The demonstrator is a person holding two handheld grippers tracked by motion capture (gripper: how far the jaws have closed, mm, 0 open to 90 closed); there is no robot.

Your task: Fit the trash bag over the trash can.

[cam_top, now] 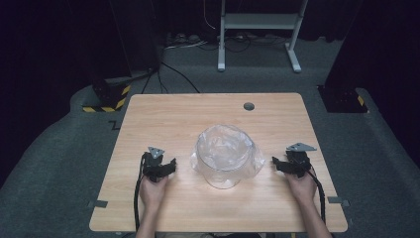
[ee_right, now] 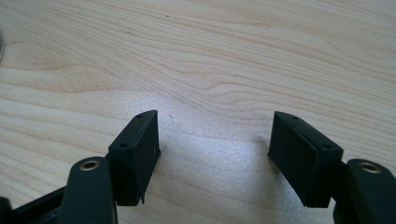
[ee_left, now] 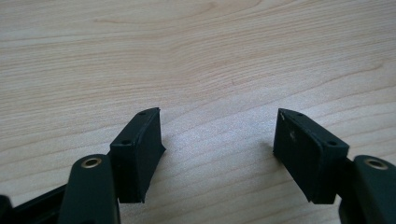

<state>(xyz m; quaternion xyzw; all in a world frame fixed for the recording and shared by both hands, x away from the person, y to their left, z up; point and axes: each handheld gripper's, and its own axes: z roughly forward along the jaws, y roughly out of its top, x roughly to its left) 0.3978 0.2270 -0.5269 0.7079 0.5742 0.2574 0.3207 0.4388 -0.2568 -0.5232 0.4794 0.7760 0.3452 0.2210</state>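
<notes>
While both tongs rested on the wooden table (cam_top: 148,119), the left gripper (ee_left: 217,135) and right gripper (ee_right: 215,135) stood with jaws apart (nothing between them), flanking a clear glass bowl (cam_top: 223,173) lined with a plastic bag (cam_top: 225,144) at the table's centre.

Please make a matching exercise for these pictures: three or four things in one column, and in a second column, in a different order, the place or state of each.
Things:
1. clear container
2. left tongs
3. right tongs
4. round hole

Places or states:
A. near the table's far edge
B. open, to the right of the container
C. middle of the table, lined with a plastic bag
D. open, to the left of the container

Pairs: 1-C, 2-D, 3-B, 4-A
</notes>
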